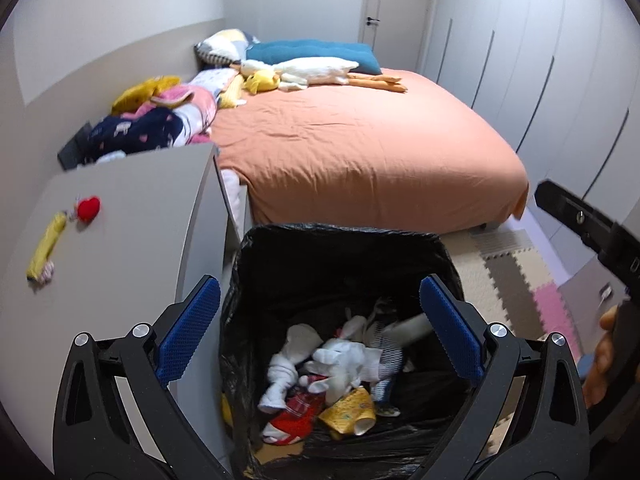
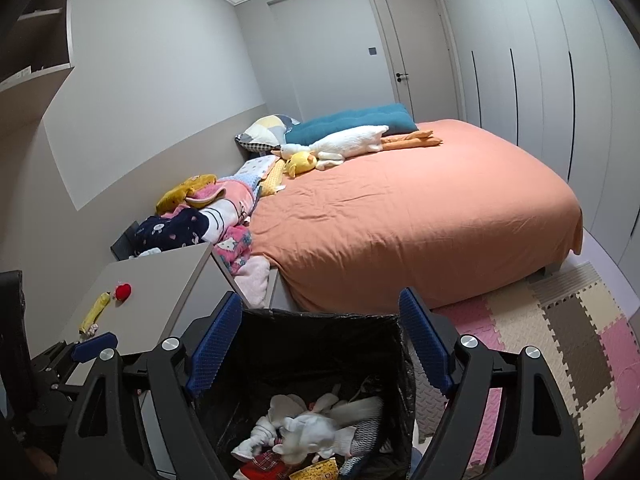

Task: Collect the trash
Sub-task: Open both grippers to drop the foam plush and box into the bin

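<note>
On the grey bench [image 1: 132, 216] at the left lie a yellow wrapper [image 1: 46, 250] and a red scrap [image 1: 88, 208]. Both the left gripper [image 1: 320, 320] and right gripper [image 2: 320, 344] hang with jaws apart, holding nothing, over the black-lined trash bin [image 1: 340, 256], where white crumpled trash [image 1: 340, 360] lies. The orange bed [image 1: 368, 152] stands beyond.

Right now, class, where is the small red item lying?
In both views the red item lies left, on the grey tabletop, beside a yellow wrapper.
</note>
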A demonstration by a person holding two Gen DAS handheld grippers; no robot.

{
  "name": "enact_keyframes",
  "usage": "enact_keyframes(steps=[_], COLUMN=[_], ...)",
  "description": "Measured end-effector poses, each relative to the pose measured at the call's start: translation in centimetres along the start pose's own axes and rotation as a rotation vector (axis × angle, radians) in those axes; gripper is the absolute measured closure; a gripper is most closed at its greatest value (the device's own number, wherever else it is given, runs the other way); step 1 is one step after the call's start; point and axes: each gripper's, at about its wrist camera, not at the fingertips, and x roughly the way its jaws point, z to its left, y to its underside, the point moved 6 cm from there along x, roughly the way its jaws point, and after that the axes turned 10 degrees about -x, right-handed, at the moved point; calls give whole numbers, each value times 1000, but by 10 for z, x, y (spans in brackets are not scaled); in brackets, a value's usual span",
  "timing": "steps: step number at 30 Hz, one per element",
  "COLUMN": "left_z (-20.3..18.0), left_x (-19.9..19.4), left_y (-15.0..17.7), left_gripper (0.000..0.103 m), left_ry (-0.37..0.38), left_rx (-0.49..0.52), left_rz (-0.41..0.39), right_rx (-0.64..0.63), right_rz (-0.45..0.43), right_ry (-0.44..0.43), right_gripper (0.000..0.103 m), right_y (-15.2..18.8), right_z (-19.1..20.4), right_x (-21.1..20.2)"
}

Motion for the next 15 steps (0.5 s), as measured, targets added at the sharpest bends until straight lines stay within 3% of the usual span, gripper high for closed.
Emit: enact_keyframes(steps=[15], left_z=[17], left_x=[2], left_y=[3], left_gripper=[6], left_ry=[-17], left_rx=[-30], left_rz=[3], right_rx=[-29], right_rz=[32], right_ry=[-15], right_gripper=[21], right_y=[4], right_z=[15], right_x=[10])
